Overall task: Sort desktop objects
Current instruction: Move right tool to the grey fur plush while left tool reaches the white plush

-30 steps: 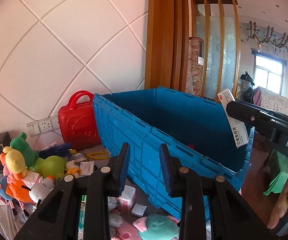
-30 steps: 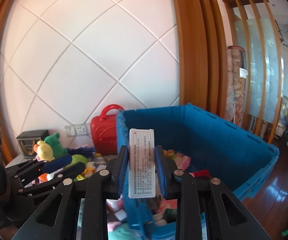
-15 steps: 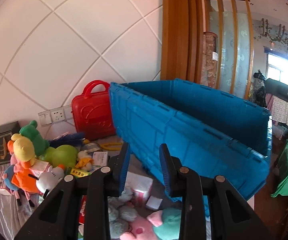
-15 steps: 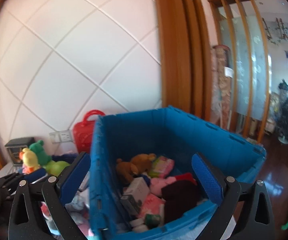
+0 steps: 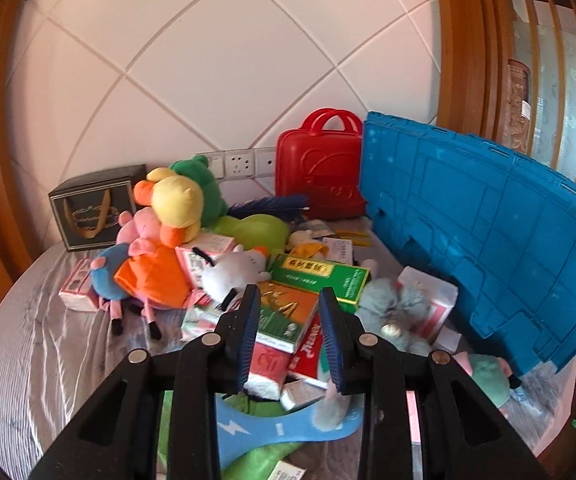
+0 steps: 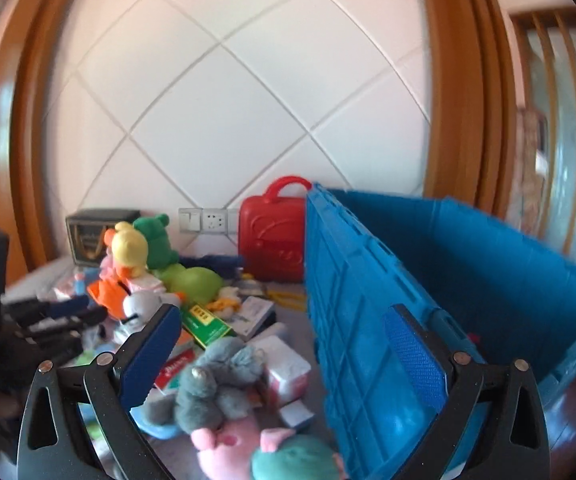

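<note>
Our left tool (image 5: 289, 334), jaws narrowly apart and holding nothing, hangs over the boxes (image 5: 284, 312) heaped mid-table (image 5: 36, 360); a careless pinch could lift two at once. Our right tool (image 6: 284, 354) gapes wide and empty beside the blue crate (image 6: 367, 300) at the table's right edge. A second ago it clamped a white box, now gone.

Crate (image 5: 483, 240) stands along the table's (image 5: 48, 360) right edge. Handled case (image 5: 319, 168) sits at the back edge against the wall, touching the crate's left rear corner. Gift box (image 5: 96, 208) occupies the back left corner. Plush toys (image 5: 160, 240) are heaped just right of the gift box. Cartons (image 5: 315, 276) are piled mid-table, a furry toy (image 5: 391, 308) between them and the crate wall.
</note>
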### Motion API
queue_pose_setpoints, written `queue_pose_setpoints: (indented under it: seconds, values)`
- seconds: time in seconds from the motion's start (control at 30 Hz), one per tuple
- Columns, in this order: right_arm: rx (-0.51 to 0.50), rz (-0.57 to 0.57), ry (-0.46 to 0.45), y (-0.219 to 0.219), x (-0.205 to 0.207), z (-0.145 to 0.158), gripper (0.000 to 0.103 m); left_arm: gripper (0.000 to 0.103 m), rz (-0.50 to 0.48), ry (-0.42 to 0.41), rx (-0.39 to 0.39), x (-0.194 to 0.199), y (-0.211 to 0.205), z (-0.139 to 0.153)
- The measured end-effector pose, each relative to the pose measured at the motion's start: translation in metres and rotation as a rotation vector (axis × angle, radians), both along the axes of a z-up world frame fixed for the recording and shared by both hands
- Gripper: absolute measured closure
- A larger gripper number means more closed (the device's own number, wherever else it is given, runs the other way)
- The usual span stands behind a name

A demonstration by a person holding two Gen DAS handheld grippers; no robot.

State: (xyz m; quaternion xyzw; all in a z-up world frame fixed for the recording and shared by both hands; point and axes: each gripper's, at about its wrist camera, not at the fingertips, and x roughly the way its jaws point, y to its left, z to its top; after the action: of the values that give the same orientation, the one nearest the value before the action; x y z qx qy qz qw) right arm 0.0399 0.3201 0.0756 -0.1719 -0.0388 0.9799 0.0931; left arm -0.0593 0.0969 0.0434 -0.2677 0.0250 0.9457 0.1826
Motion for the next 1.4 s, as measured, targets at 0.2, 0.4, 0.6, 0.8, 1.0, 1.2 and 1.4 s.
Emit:
queue_pose_setpoints:
  seconds: [0.2, 0.4, 0.6, 0.8, 1.0, 1.2, 1.4]
  values:
    - [-0.073, 0.118, -0.141, -0.032, -0.026, -0.046, 0.000, 0.074, 0.077, -0.042, -0.022, 0.005, -0.047, -0.029]
    - [-0.140, 0.113, -0.287, -0.035, -0.064, -0.104, 0.000, 0.073, 0.122, -0.087, -0.049, 0.012, -0.085, -0.063]
    - [-0.187, 0.082, -0.391, -0.030, -0.105, -0.145, 0.000, 0.073, 0.164, -0.141, -0.058, 0.011, -0.119, -0.089]
    - [-0.194, 0.043, -0.442, -0.028, -0.143, -0.174, 0.000, 0.073, 0.181, -0.149, -0.055, -0.001, -0.131, -0.094]
    - [-0.230, 0.049, -0.506, -0.024, -0.165, -0.194, 0.000, 0.073, 0.189, -0.152, -0.039, -0.015, -0.120, -0.091]
    - [-0.223, 0.097, -0.499, -0.027, -0.161, -0.195, 0.000, 0.073, 0.165, -0.139, -0.031, -0.029, -0.091, -0.089]
    - [-0.252, 0.083, -0.518, -0.026, -0.168, -0.195, 0.000, 0.074, 0.061, -0.138, -0.027, -0.057, -0.060, -0.088]
